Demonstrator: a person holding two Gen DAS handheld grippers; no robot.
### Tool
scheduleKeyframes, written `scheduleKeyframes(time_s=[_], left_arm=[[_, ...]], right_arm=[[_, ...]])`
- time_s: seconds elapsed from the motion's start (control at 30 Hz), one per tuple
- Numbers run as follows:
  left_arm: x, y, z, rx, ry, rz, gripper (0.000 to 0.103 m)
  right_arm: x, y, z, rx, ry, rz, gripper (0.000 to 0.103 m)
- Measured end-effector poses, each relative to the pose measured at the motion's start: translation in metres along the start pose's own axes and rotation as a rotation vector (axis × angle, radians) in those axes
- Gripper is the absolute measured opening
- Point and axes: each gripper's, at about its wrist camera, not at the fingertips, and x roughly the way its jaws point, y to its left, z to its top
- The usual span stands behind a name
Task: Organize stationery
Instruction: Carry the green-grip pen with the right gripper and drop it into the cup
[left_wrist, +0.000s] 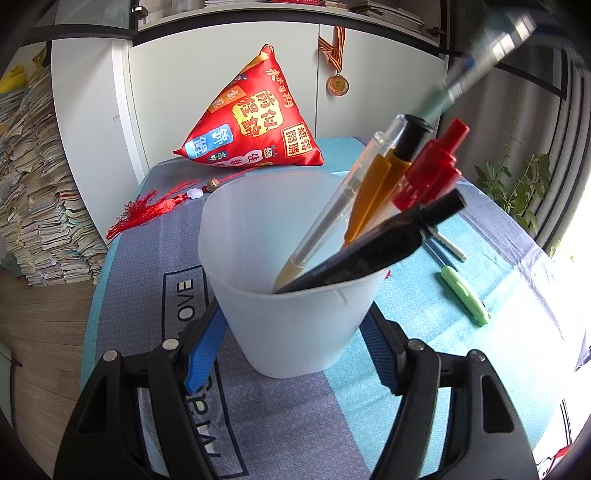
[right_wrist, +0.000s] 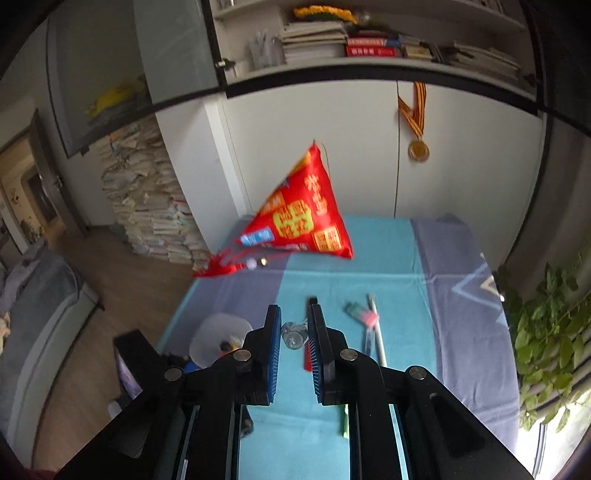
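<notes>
Near the bench's front edge, the left tool (left_wrist: 295, 325) is closed around the frosted plastic cup (left_wrist: 291, 280), which stands upright with several pens (left_wrist: 373, 199) leaning against its right rim. The right tool (right_wrist: 294, 334), raised above the bench, has its pads nearly together on a clear pen (right_wrist: 293, 336) seen end-on. Judged: this pen is light, stiff and smooth, likely to swivel; a mid-barrel grip suits it best.

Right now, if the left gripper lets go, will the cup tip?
Possibly. The cup looks thin and light, narrowing toward its base. The pens all lean to one side, high above the rim. The left gripper clamps it low.
</notes>
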Motion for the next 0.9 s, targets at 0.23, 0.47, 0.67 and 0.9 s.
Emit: scheduleKeyframes(time_s=[0.23,0.47,0.67,0.9], left_arm=[[0.001,0.0,0.0,-0.001,0.002,0.0,0.07],[0.001,0.0,0.0,0.0,0.002,0.0,0.07],[0.001,0.0,0.001,0.002,0.002,0.001,0.07],[0.001,-0.001,0.001,0.003,0.004,0.001,0.07]], right_arm=[[0.018,0.029,0.037,-0.004,-0.001,0.088,0.015],[0.029,0.043,0.035,-0.008,-0.004,0.123,0.015],[0.022,0.047,0.046,-0.009,-0.05,0.129,0.015],[0.04,0.05,0.037,-0.014,-0.014,0.129,0.014]])
